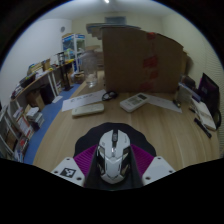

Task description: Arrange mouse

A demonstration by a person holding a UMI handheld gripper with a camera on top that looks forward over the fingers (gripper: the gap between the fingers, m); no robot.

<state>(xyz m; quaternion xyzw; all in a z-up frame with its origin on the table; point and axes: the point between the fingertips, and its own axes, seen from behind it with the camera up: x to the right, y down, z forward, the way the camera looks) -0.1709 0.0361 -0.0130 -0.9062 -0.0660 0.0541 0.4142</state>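
Observation:
A white and black gaming mouse (pixel 113 152) sits between my two fingers, its sides against the magenta pads (pixel 88 158). My gripper (pixel 113 160) is shut on the mouse and holds it well above a wooden floor (pixel 150 125). The fingers' white tips (pixel 70 170) show on either side below the mouse. A white keyboard (pixel 88 108) lies on the floor far beyond the fingers.
A large brown cardboard box (pixel 140 58) stands at the back. A blue mat (pixel 72 100) lies left of the keyboard, with a white device (pixel 134 101) to its right. Shelves and clutter (pixel 35 95) line the left; a laptop (pixel 208 95) and papers sit at the right.

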